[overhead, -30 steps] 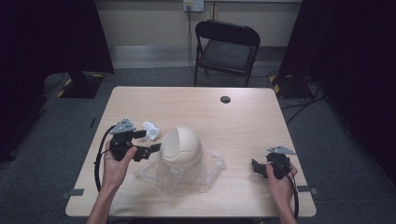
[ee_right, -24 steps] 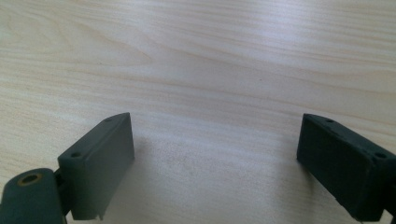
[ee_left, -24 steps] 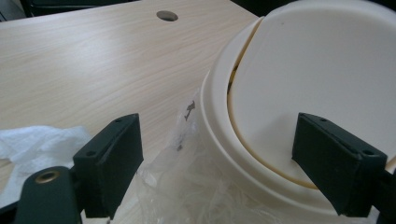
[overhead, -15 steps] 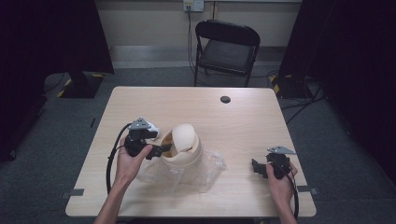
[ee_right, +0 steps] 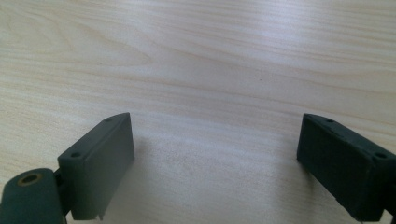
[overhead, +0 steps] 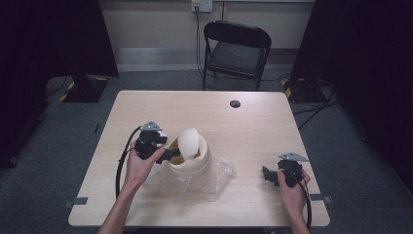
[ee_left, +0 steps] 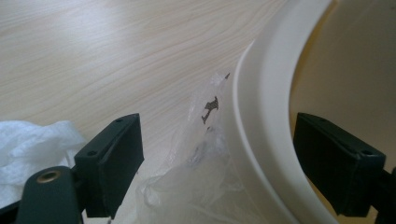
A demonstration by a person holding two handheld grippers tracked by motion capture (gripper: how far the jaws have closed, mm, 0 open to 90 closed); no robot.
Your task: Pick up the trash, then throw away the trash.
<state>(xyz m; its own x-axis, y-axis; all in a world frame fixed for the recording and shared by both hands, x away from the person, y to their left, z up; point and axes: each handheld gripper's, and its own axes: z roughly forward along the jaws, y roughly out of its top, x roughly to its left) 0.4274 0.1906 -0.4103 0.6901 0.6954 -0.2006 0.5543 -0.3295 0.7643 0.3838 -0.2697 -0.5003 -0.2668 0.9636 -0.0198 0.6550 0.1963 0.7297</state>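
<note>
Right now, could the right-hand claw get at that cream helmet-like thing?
Probably yes: the right claw sits open on bare table, apart from the cream shell; just crinkled clear plastic lies between.

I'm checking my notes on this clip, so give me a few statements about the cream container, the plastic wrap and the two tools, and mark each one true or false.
1. The left tool has its jaws astride the rim of the cream container. True.
2. The right tool grips the plastic wrap. False: its jaws are open over bare table.
3. The container stands on the clear plastic wrap. True.
4. A folding chair stands on the table. False: it stands on the floor beyond it.
5. The left tool's jaws are shut tight. False: they stand wide apart.
</note>
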